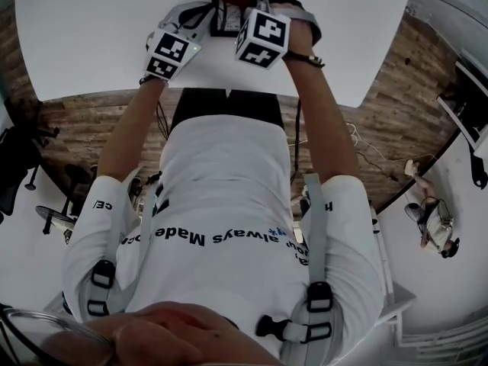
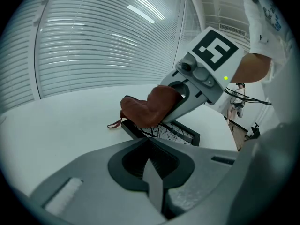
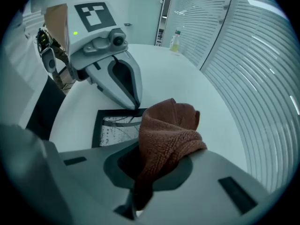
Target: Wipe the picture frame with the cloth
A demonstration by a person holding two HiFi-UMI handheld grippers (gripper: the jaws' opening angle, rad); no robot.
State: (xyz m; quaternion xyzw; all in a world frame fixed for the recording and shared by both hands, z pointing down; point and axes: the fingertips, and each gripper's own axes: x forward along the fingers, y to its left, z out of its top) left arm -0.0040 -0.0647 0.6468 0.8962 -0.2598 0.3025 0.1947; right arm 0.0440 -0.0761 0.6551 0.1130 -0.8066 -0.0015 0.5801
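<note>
A black picture frame (image 3: pixel 115 128) with a line drawing lies flat on the white table (image 3: pixel 197 93). My right gripper (image 3: pixel 150 163) is shut on a brown cloth (image 3: pixel 168 130), which bunches over the frame's one end (image 2: pixel 180 132). The cloth (image 2: pixel 147 109) rests on the frame's near corner in the left gripper view. My left gripper (image 3: pixel 135 104) is shut, its tips touching the frame's far edge. In the head view both marker cubes sit close together over the frame (image 1: pixel 226 25), which they mostly hide.
A small bottle (image 3: pixel 175 41) stands at the table's far side. Window blinds (image 2: pixel 108 46) run along the table's long edge. Wooden floor (image 1: pixel 396 90), a dark chair (image 1: pixel 19 158) and another person (image 1: pixel 431 219) lie beyond the table's near edge.
</note>
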